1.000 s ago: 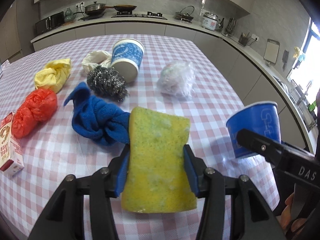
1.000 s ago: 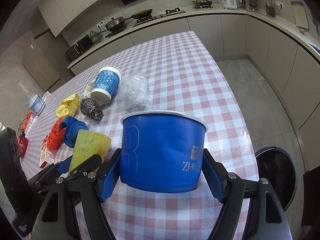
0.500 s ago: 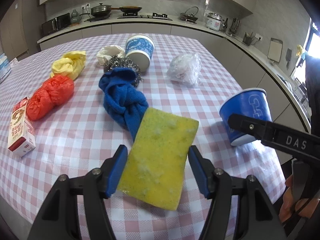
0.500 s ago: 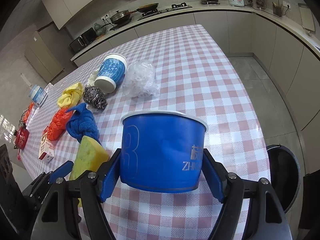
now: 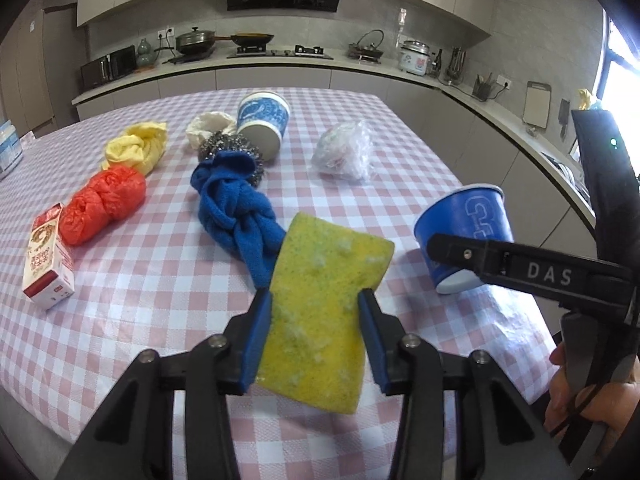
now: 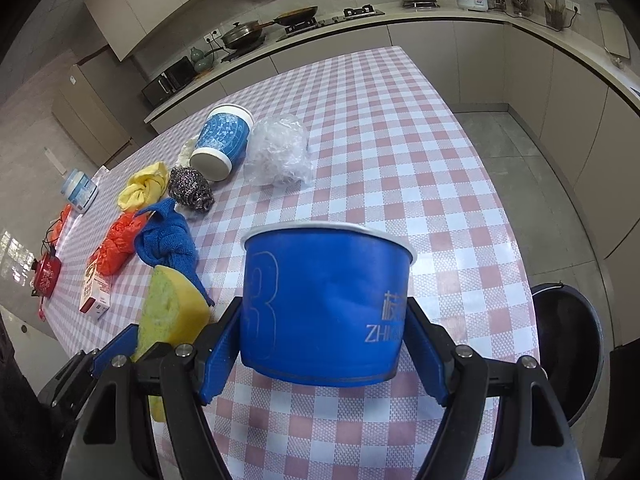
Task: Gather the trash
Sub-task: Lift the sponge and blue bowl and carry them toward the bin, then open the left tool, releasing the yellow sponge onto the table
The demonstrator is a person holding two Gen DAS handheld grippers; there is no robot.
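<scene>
- A yellow rectangular sponge with green flecks is clamped between the blue pads of the left gripper, tilted and lifted clear of the checked tablecloth.
- A blue paper bowl with white lettering is squeezed by its sides in the right gripper, rim upward, above the pink-and-white checked table.
- A dark round bin is seen on the floor just beyond the table edge, to the right of the held bowl; nothing can be made out inside it.
- The task is judged to be at an early stage: two items are picked up, neither is yet dropped.
- Left on the table, from near to far: a knotted blue cloth, a small red-and-white carton, a red crumpled bag, a steel wool scourer, a yellow cloth, a clear crumpled plastic bag and a tipped blue-and-white paper cup.
</scene>
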